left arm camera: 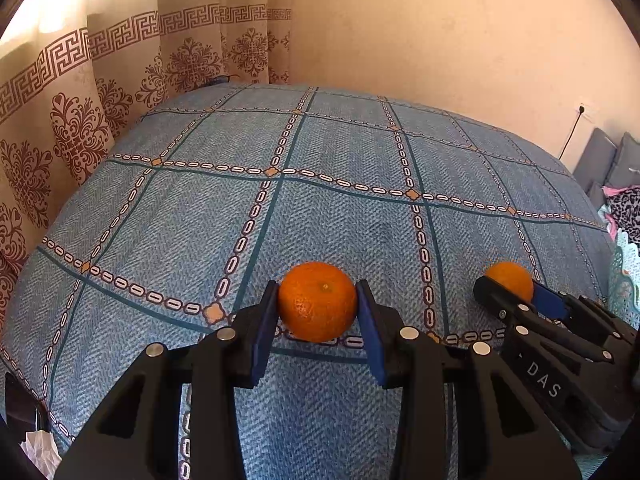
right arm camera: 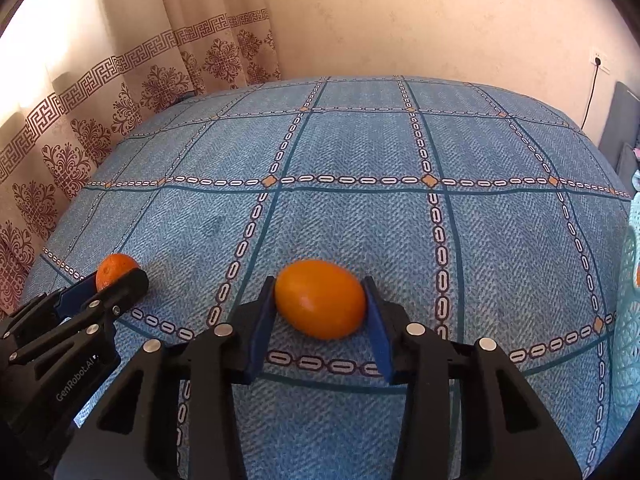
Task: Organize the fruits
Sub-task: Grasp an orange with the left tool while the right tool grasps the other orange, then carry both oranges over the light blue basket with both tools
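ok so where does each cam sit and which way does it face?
Left wrist: rides the left gripper, looks forward over the blue patterned tablecloth at its bumpy round orange mandarin; right gripper at right.
Right wrist: rides the right gripper, faces its smooth oval orange fruit; left gripper at left.
Shared: both fruits, cloth, patterned curtain, wall.

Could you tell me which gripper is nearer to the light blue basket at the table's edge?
The right gripper, holding the smooth orange, is nearer: the basket lies just to its right. The left gripper, holding the mandarin, sits farther left, beyond it.
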